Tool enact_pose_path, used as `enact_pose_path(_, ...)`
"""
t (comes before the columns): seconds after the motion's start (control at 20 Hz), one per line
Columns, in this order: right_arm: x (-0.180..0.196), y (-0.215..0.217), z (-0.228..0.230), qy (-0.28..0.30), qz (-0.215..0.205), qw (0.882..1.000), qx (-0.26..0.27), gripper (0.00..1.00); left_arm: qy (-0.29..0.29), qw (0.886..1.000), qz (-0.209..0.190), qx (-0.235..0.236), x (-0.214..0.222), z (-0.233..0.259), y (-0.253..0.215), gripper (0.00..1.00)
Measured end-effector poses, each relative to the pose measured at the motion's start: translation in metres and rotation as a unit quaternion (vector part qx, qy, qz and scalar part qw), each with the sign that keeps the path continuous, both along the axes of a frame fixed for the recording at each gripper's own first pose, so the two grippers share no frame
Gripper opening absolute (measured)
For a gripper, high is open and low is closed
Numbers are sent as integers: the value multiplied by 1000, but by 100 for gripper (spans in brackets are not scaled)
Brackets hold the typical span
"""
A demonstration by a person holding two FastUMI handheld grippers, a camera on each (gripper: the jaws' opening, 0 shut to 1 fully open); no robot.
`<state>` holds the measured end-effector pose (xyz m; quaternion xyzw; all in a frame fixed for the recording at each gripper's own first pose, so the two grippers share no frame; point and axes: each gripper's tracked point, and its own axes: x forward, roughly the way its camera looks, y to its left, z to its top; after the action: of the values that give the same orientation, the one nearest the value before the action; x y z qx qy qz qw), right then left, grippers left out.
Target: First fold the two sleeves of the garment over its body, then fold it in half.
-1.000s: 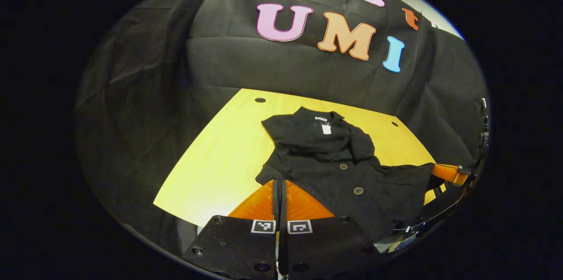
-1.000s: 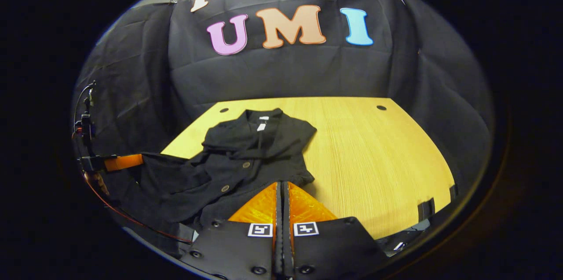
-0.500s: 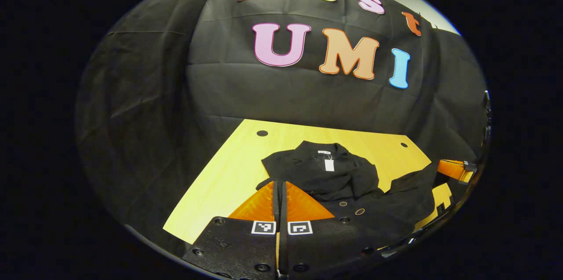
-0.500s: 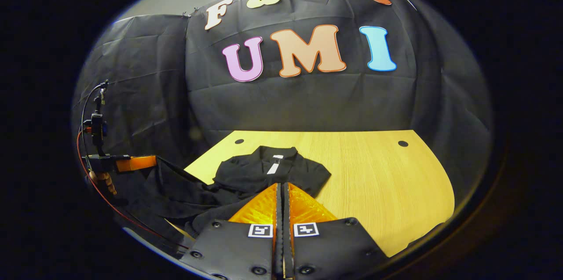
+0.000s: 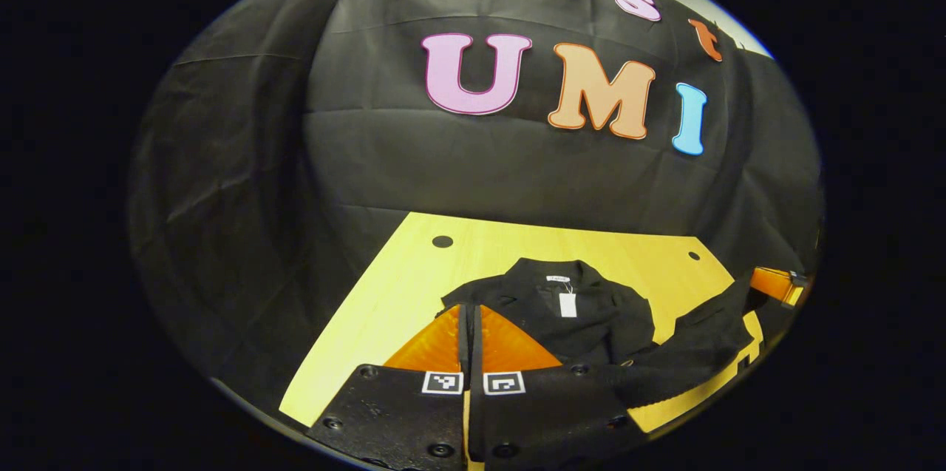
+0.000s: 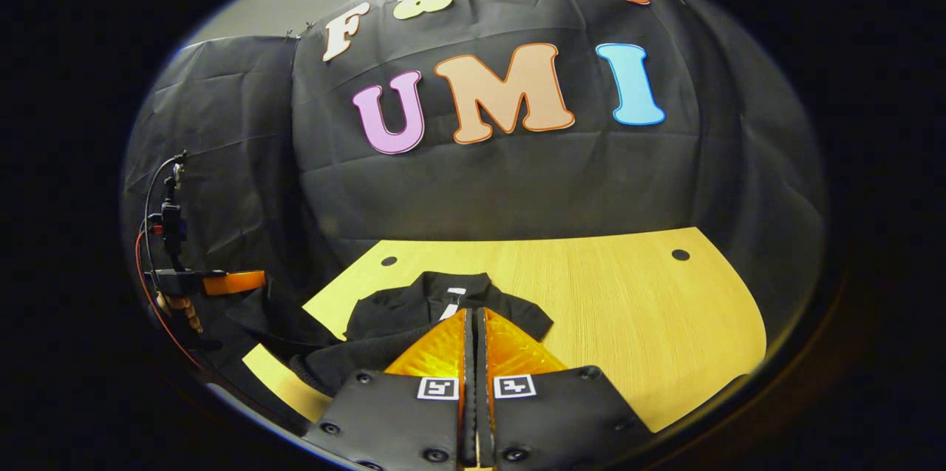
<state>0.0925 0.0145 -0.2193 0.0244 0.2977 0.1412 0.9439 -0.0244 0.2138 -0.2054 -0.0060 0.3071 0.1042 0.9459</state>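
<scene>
A black buttoned garment [image 5: 591, 319] lies on the yellow wooden table [image 5: 399, 293] with its collar and white tag toward the back wall. In the left gripper view my left gripper [image 5: 469, 310] is shut, pinching one corner of the hem. A lifted band of cloth runs from it across to the right gripper [image 5: 772, 284]. In the right gripper view my right gripper [image 6: 473, 313] is shut on the other hem corner, just short of the collar [image 6: 443, 292]. The left gripper [image 6: 235, 282], held by a hand [image 6: 181, 308], shows at far left with cloth hanging from it. The sleeves are hidden under the lifted cloth.
Bare tabletop [image 6: 635, 308] stretches to the right of the garment in the right gripper view. Small round holes [image 6: 680, 255] mark the table's back corners. The black cloth wall [image 5: 458, 168] rises right behind the table's far edge.
Both grippers have carried the hem up and forward toward the collar. The lower half of the garment has lifted off the table and now covers the buttons.
</scene>
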Motion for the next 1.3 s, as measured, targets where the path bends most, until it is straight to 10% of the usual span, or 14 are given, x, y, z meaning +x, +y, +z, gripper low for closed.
enact_pose_path(0.9,137,16,-43,39,-93,994,-33,3,49,997,-27,43,137,-71,74,0)
enact_pose_path(0.95,146,13,-46,35,-108,993,-40,8,38,997,-20,67,148,-67,84,24)
enact_pose_path(1.1,161,6,-6,-33,-142,988,-46,95,-35,994,-31,99,169,-29,83,98)
enact_pose_path(1.3,145,4,34,-93,-158,982,-52,97,-110,987,-55,103,177,19,60,96)
